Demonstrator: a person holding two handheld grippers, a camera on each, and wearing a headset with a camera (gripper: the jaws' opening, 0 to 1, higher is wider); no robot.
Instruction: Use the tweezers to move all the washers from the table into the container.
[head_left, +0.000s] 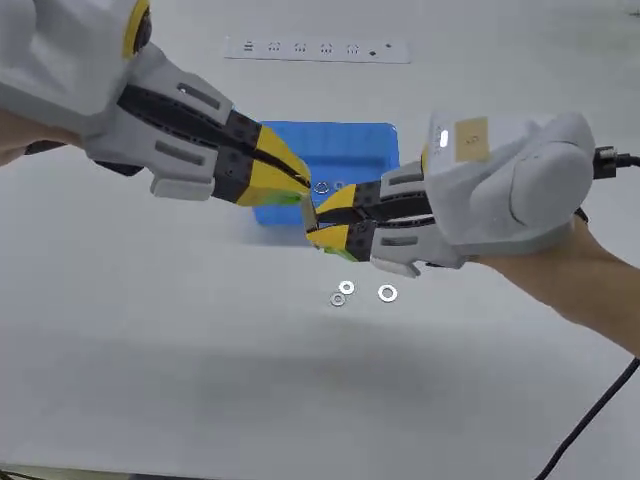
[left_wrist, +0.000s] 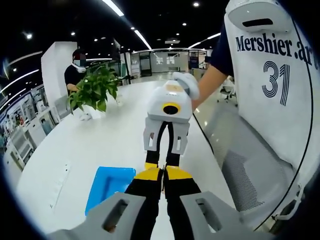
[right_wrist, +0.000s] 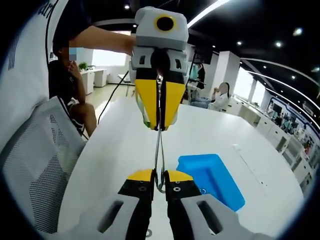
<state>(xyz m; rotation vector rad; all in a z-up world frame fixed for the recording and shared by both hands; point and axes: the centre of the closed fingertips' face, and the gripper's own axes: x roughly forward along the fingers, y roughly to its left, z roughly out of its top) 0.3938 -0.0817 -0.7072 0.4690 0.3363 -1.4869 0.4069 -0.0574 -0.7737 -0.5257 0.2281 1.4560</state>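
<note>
My left gripper (head_left: 303, 184) and right gripper (head_left: 314, 226) both pinch thin metal tweezers (right_wrist: 159, 145); three steel ring washers (head_left: 346, 289) lie outside the blue plastic container (head_left: 350, 150).

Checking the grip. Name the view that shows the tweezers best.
The right gripper view: the tweezers run as a thin metal strip from the left gripper to the right gripper. In the head view and left gripper view, the gripper tips cover them.

I am holding the left gripper (head_left: 300, 185) in from the upper left and the right gripper (head_left: 316, 222) from the right, tips meeting mid-frame over the blue container's (head_left: 340, 150) near edge, pinching thin tweezers (head_left: 309, 206). Three washers (head_left: 346, 289) are lying on the table (head_left: 150, 350) below.
</note>
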